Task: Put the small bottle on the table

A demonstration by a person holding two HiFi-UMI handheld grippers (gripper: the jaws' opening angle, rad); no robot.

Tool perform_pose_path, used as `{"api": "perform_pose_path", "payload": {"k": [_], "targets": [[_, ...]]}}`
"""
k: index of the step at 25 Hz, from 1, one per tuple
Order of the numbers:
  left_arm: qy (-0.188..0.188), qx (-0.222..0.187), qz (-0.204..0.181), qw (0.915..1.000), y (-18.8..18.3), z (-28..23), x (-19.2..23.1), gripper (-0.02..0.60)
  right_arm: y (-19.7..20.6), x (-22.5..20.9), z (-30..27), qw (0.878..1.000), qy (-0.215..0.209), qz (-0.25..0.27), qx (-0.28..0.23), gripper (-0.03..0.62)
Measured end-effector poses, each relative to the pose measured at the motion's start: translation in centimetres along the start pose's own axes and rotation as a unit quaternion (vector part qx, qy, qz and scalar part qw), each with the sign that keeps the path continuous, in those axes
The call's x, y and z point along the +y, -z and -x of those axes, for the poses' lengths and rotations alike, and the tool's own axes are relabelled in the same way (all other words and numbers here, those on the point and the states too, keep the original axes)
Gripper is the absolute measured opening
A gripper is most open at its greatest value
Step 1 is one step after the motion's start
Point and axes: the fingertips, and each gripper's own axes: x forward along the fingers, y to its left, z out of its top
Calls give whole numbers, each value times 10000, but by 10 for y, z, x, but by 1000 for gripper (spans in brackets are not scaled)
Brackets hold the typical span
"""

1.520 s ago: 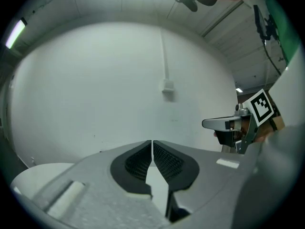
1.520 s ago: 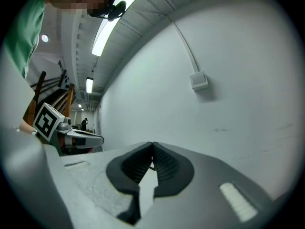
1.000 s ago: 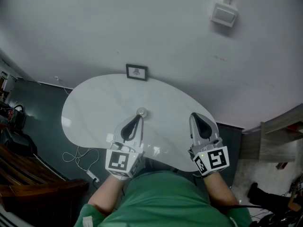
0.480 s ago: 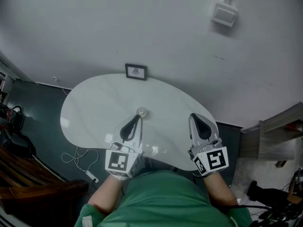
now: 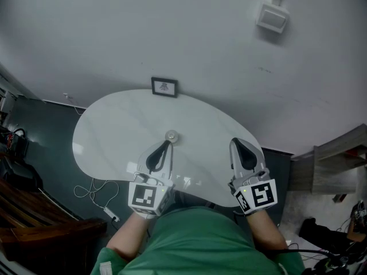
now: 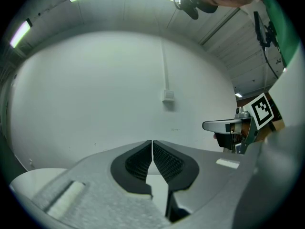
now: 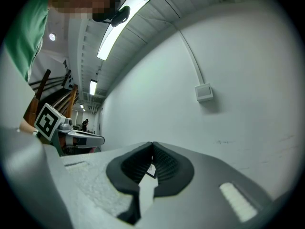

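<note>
Head view, near to far: green shirt (image 5: 195, 248) at the bottom edge, both forearms reaching out over the near edge of the white table (image 5: 114, 130). Left gripper (image 5: 167, 142): jaws fully together, pads meeting along a thin line, nothing between them. Right gripper (image 5: 235, 141): same, tips meet and nothing is gripped. A small pale scrap shows through the gap lower down between its pads; can't tell what it is. The grippers sit side by side, well apart, both pointing away from the person toward the wall. Small bottle (image 5: 171, 135) is on the table just past the left gripper's tips; touching or a slight gap, can't tell. From above it reads as a round disc, so it stands upright: long axis vertical, cap end up toward the camera. The right gripper is well apart from it. Farther back, a small framed picture (image 5: 164, 87) stands at the table's far edge against the wall. Higher on the wall is a white box (image 5: 271, 17) with a conduit rising from it.
</note>
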Motion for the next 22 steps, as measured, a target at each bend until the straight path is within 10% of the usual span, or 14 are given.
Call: {"api": "perform_pose_path", "payload": {"k": [22], "targets": [[-7,146,177,9997,16,-2,14,18,8,5,-9,9999,51,32,136,3]]}}
